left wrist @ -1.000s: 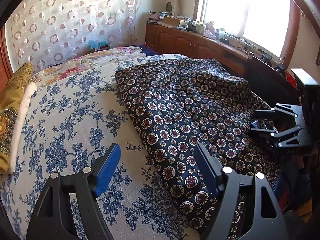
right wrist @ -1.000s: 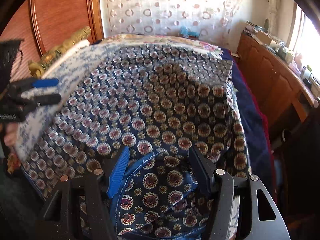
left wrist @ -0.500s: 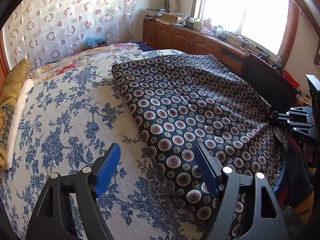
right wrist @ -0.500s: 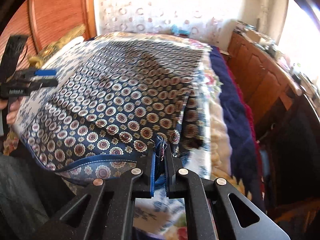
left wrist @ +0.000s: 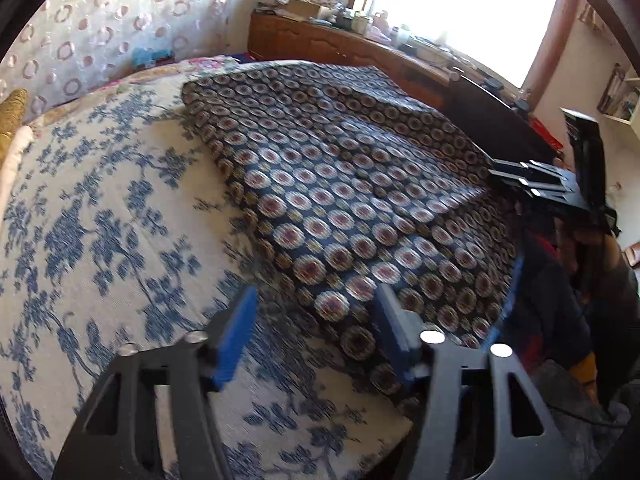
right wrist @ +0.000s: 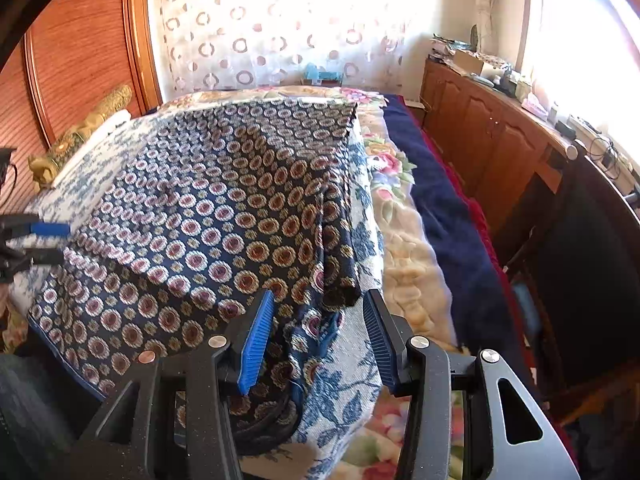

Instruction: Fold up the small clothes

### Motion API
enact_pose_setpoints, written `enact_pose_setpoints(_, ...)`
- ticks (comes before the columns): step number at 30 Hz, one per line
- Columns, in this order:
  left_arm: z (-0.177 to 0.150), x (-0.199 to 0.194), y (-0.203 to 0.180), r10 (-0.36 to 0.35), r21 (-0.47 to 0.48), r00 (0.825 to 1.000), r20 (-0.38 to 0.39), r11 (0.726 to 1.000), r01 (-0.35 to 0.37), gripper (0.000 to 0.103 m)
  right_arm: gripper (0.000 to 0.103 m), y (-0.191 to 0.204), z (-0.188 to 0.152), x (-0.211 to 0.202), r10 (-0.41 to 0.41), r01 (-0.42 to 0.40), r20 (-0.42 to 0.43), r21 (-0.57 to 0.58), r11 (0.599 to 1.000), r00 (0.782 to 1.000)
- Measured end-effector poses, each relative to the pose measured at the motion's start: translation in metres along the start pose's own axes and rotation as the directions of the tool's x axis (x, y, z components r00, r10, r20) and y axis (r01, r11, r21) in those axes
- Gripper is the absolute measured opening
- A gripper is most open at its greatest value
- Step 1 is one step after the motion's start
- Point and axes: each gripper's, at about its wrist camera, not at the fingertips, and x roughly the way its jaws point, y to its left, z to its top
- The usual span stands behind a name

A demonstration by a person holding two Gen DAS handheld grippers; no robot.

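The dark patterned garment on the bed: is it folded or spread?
Partly folded: the dark patterned garment has its right side doubled over, showing a layered edge.

I can read no text, label, brand, number or sign from either wrist camera; whatever may be printed on the items along the far wooden cabinet (right wrist: 484, 120) is too small and washed out by window glare.

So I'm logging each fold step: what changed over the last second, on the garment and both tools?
The right tool pinched the patterned garment at its near corner, pulled it across, and has just opened, letting go; cloth lies loose between its fingers. The left tool has just narrowed over the garment's near edge, open and holding nothing. The garment now lies flatter. The floral bedspread stayed put.
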Motion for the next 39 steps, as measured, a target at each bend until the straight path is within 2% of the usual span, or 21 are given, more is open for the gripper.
enact_pose_setpoints(1,-0.003,0.0,-0.003,-0.014,0.003,1.0,-0.005,1.0,0.014,0.051,0.049,0.001,0.001,0.0,0.003,-0.003,0.005,0.002,1.0,1.0)
enact_pose_setpoints(3,-0.007,0.001,-0.006,-0.033,0.007,0.999,-0.016,0.999,0.034,0.043,0.06,0.004,0.002,-0.002,0.017,-0.017,0.019,0.005,1.0,1.0)
enact_pose_setpoints(4,-0.01,0.003,-0.009,-0.048,0.01,0.998,-0.027,0.999,0.048,0.042,0.062,0.005,0.003,-0.004,0.027,-0.027,0.028,0.008,1.0,0.999)
enact_pose_setpoints(6,-0.013,0.003,-0.013,-0.053,0.022,0.998,-0.024,0.998,0.054,0.031,0.064,0.008,0.004,-0.007,0.047,-0.047,0.047,0.009,0.999,0.998)
enact_pose_setpoints(7,-0.013,0.003,-0.014,-0.074,0.018,0.997,-0.029,0.997,0.075,0.016,0.064,0.012,0.005,-0.009,0.054,-0.055,0.054,0.006,0.998,0.997)
enact_pose_setpoints(8,-0.012,0.001,-0.015,-0.081,0.017,0.997,-0.022,0.997,0.081,0.006,0.065,0.016,0.005,-0.01,0.061,-0.061,0.06,0.001,0.998,0.996)
enact_pose_setpoints(12,0.003,-0.015,-0.022,-0.102,0.027,0.994,0.041,0.995,0.101,0.004,0.065,0.037,0.007,-0.013,0.108,-0.105,0.074,-0.043,0.994,0.991)
enact_pose_setpoints(18,0.055,-0.032,-0.036,-0.107,0.046,0.981,0.163,0.994,0.1,0.004,0.065,0.069,0.01,-0.028,0.192,-0.181,0.095,-0.112,0.977,0.977)
enact_pose_setpoints(22,0.09,-0.021,-0.037,-0.094,0.05,0.978,0.185,0.995,0.087,0.004,0.065,0.082,0.011,-0.042,0.234,-0.217,0.11,-0.145,0.965,0.966)
enact_pose_setpoints(26,0.105,-0.007,-0.032,-0.085,0.02,0.979,0.187,0.996,0.082,0.004,0.066,0.089,0.006,-0.043,0.248,-0.228,0.104,-0.176,0.958,0.963)
enact_pose_setpoints(33,0.114,0.001,-0.014,-0.062,-0.026,0.978,0.198,0.997,0.069,0.004,0.066,0.092,-0.003,-0.007,0.229,-0.224,0.014,-0.159,0.961,0.973)
enact_pose_setpoints(39,0.118,0.002,-0.001,-0.053,-0.064,0.975,0.217,0.996,0.068,0.004,0.066,0.096,-0.012,0.015,0.143,-0.15,-0.05,-0.202,0.968,0.989)
